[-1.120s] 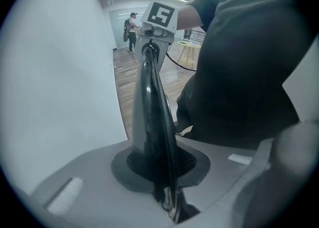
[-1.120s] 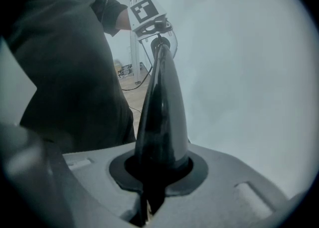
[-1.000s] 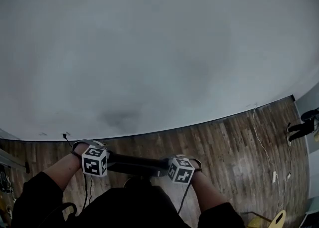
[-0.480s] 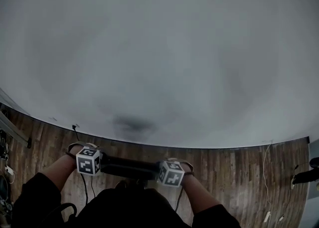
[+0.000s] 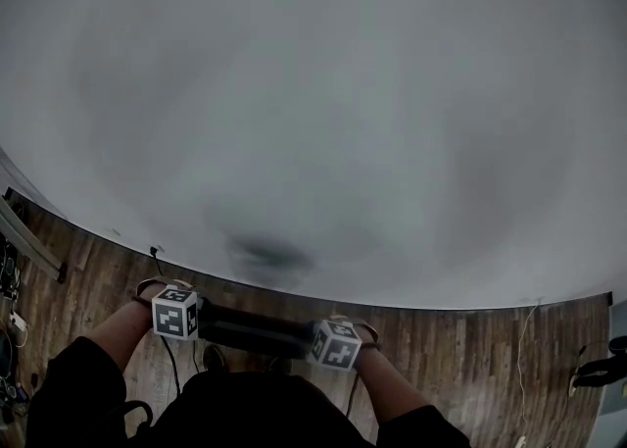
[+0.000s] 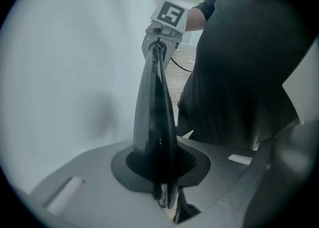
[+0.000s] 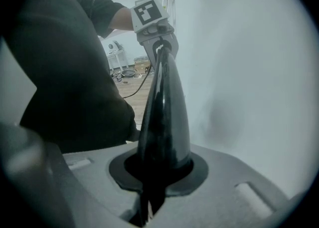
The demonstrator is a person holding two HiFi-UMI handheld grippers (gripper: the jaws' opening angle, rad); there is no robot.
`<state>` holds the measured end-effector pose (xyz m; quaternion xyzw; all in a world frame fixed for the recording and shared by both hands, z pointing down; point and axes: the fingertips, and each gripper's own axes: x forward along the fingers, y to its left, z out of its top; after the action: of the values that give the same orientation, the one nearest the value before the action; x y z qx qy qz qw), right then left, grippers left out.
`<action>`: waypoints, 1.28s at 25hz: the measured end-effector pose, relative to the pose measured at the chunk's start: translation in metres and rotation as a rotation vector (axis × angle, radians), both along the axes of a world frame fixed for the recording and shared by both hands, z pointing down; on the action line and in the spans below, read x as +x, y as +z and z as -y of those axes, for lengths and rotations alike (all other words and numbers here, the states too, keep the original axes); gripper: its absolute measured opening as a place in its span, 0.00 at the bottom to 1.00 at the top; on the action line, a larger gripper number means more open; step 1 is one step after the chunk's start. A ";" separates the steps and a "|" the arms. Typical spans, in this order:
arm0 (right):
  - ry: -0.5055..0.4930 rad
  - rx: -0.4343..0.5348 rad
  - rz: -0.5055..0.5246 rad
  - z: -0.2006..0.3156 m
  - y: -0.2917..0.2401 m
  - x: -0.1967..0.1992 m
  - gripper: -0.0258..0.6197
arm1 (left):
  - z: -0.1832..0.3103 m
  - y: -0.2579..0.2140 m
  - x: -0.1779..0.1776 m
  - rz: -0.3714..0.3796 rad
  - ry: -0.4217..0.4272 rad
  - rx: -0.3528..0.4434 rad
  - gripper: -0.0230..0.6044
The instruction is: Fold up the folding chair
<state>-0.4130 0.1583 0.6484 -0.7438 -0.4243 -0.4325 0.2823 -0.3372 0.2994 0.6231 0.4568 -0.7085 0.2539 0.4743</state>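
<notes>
The thin black folding chair [image 5: 255, 330] looks already collapsed. The left gripper [image 6: 167, 198] at its nine o'clock end and the right gripper [image 7: 147, 206] at three both pinch it. Only stowing seems left.

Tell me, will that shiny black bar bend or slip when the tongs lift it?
It is probably stiff: the black bar spans straight between the left tongs and the right tongs without sagging. Its glossy surface may be slippery, though both tongs clamp it. It could be heavy or awkward, since it is gripped at two places.
</notes>
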 end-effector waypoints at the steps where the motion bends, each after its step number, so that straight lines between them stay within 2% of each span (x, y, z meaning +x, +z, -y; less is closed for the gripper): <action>1: 0.009 0.003 -0.003 -0.003 0.001 0.001 0.11 | -0.004 0.002 0.000 0.001 0.007 0.002 0.13; 5: 0.056 0.031 -0.020 -0.014 -0.016 0.004 0.11 | -0.015 0.007 -0.002 0.001 0.028 0.011 0.13; 15: 0.104 0.033 -0.009 -0.031 -0.011 -0.006 0.13 | -0.032 0.012 -0.012 0.026 0.020 0.062 0.15; 21: 0.199 0.012 0.029 -0.040 -0.014 -0.029 0.23 | -0.043 0.006 -0.031 0.079 -0.034 0.081 0.21; 28: 0.301 -0.025 0.121 -0.051 -0.011 -0.061 0.34 | -0.063 0.004 -0.057 0.191 -0.127 0.063 0.29; 32: 0.335 -0.046 0.159 -0.056 -0.011 -0.075 0.37 | -0.075 0.001 -0.070 0.216 -0.184 0.061 0.33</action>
<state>-0.4884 0.2147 0.6372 -0.6327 -0.5728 -0.4269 0.2988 -0.4067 0.3743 0.6241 0.3740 -0.8017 0.2355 0.4024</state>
